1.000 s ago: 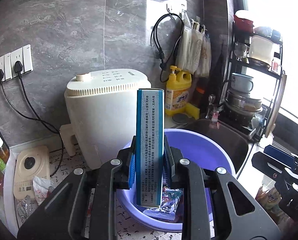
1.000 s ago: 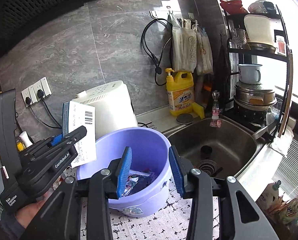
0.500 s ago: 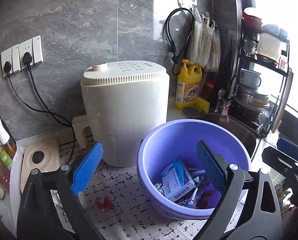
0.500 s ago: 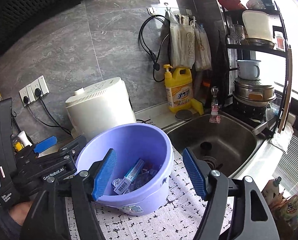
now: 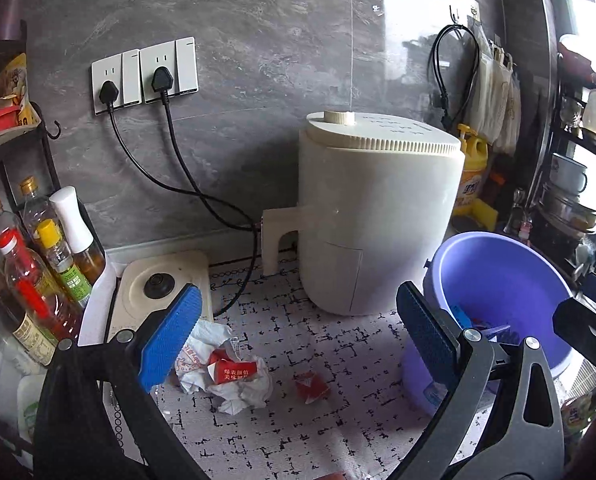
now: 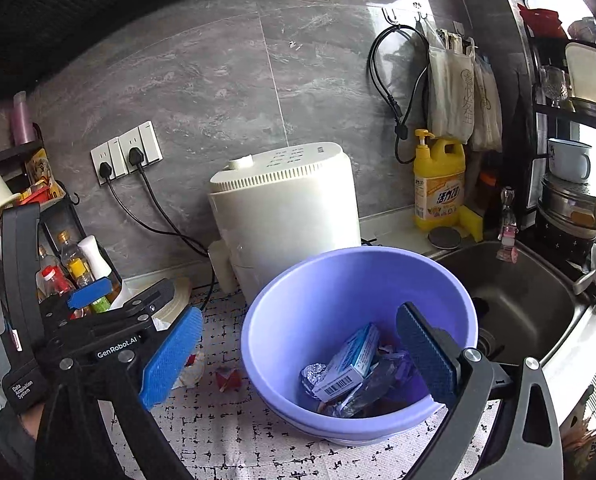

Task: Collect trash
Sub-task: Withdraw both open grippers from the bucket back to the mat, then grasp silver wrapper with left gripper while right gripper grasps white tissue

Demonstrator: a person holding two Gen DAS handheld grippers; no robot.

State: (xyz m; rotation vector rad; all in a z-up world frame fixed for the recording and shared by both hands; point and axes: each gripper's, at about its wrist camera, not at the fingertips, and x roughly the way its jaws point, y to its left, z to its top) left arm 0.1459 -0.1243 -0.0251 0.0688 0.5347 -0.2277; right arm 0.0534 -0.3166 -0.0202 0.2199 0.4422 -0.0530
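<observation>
Above the patterned mat [image 5: 298,344], left gripper [image 5: 298,332] tilts down, empty; right gripper [image 6: 298,344] still opening, empty.

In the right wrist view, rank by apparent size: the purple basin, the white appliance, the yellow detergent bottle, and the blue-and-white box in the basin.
Largest to smallest as they look:
1. purple basin, though it sits nearer the camera than the appliance, so true order is unsure
2. white appliance
3. yellow detergent bottle
4. blue-and-white box

Box [image 6: 350,364] in basin [image 6: 294,320], wrappers [image 5: 226,372] left.
</observation>
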